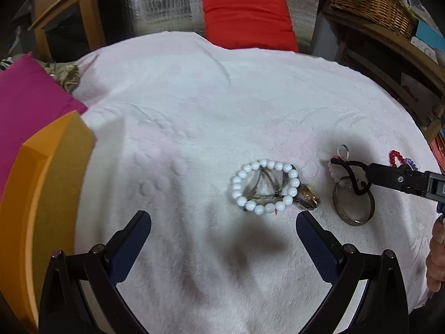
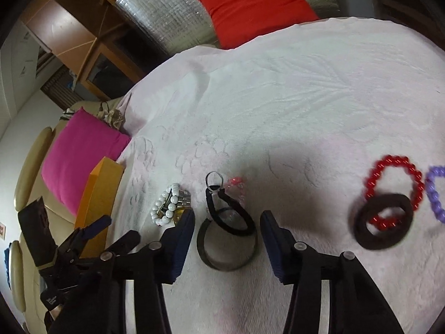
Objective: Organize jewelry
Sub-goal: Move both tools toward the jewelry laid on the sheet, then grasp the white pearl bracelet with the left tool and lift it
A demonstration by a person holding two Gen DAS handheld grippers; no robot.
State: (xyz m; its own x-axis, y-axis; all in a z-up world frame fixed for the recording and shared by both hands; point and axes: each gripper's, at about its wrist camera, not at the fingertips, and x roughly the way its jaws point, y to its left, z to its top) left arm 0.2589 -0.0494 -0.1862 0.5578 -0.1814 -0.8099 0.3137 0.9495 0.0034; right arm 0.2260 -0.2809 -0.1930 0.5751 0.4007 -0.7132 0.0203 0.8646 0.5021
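Note:
A white bead bracelet (image 1: pixel 264 186) lies on the white cloth (image 1: pixel 194 105) over a wristwatch (image 1: pixel 306 199); it also shows in the right wrist view (image 2: pixel 165 204). My left gripper (image 1: pixel 222 222) is open just in front of it. A metal bangle (image 2: pixel 226 245), a thin black hair band (image 2: pixel 228 217), a pink bead bracelet (image 2: pixel 237 188) and a small ring (image 2: pixel 214 179) lie together. My right gripper (image 2: pixel 226 222) is open, its fingers either side of the bangle and black band. A red bead bracelet (image 2: pixel 395 183), a brown scrunchie (image 2: pixel 382 222) and a purple bead bracelet (image 2: pixel 434 192) lie to the right.
An orange box (image 1: pixel 47 194) stands at the cloth's left edge, also in the right wrist view (image 2: pixel 97 197). A magenta cushion (image 2: pixel 80 153) lies beyond it, and a red cushion (image 1: pixel 247 19) at the far edge. A wicker basket (image 1: pixel 370 0) sits on wooden shelves at the right.

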